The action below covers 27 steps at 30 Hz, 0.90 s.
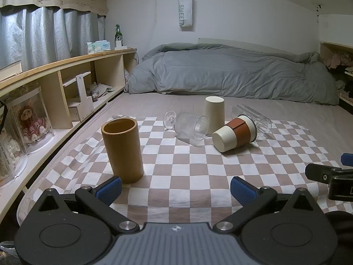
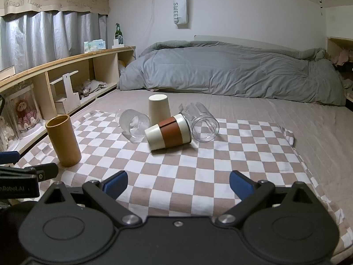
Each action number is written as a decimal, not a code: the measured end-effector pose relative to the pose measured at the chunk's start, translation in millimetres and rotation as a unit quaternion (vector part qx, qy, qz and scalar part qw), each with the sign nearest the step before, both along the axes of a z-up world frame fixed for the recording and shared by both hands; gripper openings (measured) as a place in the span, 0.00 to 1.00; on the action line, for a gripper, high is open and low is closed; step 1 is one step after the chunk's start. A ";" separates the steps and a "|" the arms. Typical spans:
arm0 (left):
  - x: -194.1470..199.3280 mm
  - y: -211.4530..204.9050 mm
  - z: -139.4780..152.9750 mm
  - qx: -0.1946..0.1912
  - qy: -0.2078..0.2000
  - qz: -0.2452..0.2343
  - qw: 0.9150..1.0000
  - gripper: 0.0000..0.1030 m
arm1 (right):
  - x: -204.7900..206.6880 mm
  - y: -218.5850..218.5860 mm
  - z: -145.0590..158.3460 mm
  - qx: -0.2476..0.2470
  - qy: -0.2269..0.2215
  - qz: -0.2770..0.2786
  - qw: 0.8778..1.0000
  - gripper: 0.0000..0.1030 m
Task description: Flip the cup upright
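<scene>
We hold the left gripper [image 1: 175, 188] and the right gripper [image 2: 178, 184] wide open and empty at the near edge of the checkered cloth [image 2: 220, 172]. The sleeved cup [image 2: 168, 131] lies sideways near its far edge, so we must approach.

left gripper [image 1: 176, 190]: blue-padded fingers [image 1: 109, 188] spread wide, nothing between them, low over a checkered cloth [image 1: 198, 172] on a bed. right gripper [image 1: 326, 176]: only part shows at the right edge; jaw state cannot be told. bamboo cup [image 1: 122, 150]: upright, mouth up, just beyond the left finger. ribbed glass goblet [image 1: 189, 128]: on its side, mouth toward the camera. cream cup [image 1: 214, 113]: upside down, behind the goblet. cream cup with brown sleeve [image 1: 235, 133]: on its side, base toward the camera. clear glass [image 1: 253, 117]: on its side behind the sleeved cup. grey duvet [image 1: 231, 72]: heaped at the far end. wooden shelf [image 1: 66, 84]: along the left.
</scene>
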<state>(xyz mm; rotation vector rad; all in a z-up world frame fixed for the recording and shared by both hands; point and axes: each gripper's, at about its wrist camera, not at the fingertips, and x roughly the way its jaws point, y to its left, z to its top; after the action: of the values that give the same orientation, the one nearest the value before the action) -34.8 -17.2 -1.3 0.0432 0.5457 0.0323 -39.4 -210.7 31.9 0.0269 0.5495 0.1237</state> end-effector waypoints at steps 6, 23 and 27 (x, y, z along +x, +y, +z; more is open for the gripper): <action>0.1 0.2 0.0 0.000 0.000 0.000 1.000 1.00 | -0.1 -0.1 -1.0 -0.001 0.001 -0.001 1.000 0.97; -0.9 1.4 0.2 0.001 -0.001 0.000 1.000 1.00 | 0.3 -1.3 -1.8 -0.004 0.002 -0.001 1.000 0.97; -0.4 1.9 1.0 -0.001 0.000 0.000 1.000 1.00 | 0.0 -1.9 -2.1 -0.005 0.002 -0.001 1.000 0.97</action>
<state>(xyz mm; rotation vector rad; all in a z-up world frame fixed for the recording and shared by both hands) -35.2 -15.3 -0.3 0.0422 0.5456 0.0311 -39.4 -212.7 29.8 0.0176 0.5534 0.1188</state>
